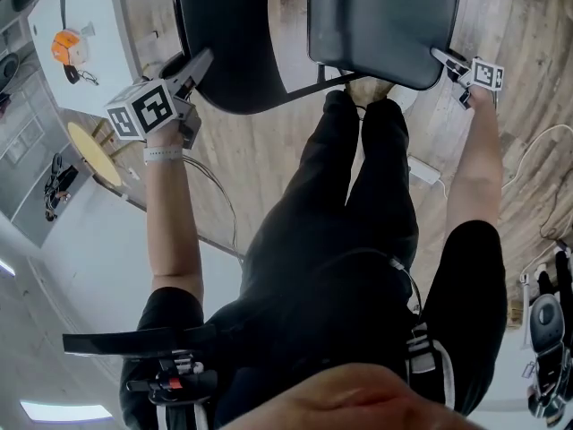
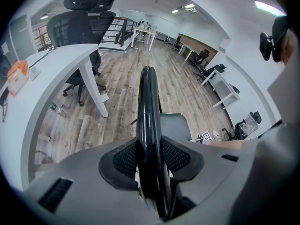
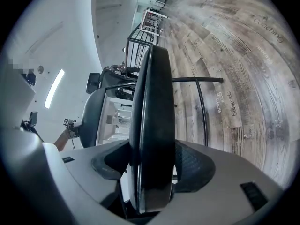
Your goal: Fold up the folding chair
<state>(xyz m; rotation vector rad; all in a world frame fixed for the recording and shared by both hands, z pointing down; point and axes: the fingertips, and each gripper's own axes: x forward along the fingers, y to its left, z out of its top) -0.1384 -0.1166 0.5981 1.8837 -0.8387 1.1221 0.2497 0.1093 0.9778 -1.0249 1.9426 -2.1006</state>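
Folding chair (image 1: 376,25) stands at top centre of the head view, on wood floor (image 1: 524,52), just ahead of the person's black-trousered legs (image 1: 358,204).

Backrest (image 1: 224,43): thin glossy black panel, upper left. Left gripper (image 1: 195,68) is clamped on its near edge, both mesh pads pressed against the rim, jaws about half spread.

Seat (image 1: 394,52): thicker grey panel, upper right. Right gripper (image 1: 448,59) pinches its right corner; the jaws stand wide, the slab filling the gap between the pads.

White desk (image 1: 85,16) sits at far upper left.
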